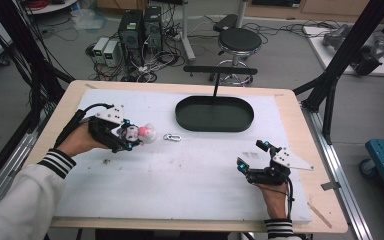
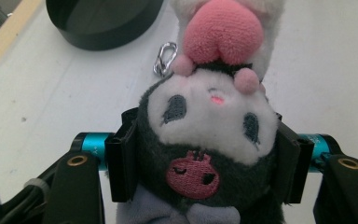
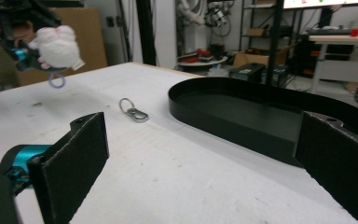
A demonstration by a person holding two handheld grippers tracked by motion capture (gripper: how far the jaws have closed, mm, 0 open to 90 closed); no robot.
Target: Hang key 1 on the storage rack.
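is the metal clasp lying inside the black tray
No, the metal clasp lies on the white mat, beside the black tray and apart from it.

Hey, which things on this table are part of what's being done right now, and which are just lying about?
In use:
left gripper, shut on the plush toy
clasp, on the table beside the toy
black tray, likely where things go

Lying about:
right gripper, open, holding nothing
stool
computers on the floor

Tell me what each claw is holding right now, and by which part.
The left claw grips the plush toy by the sides of its dark-hooded head. The right claw stands open above the table, holding nothing.
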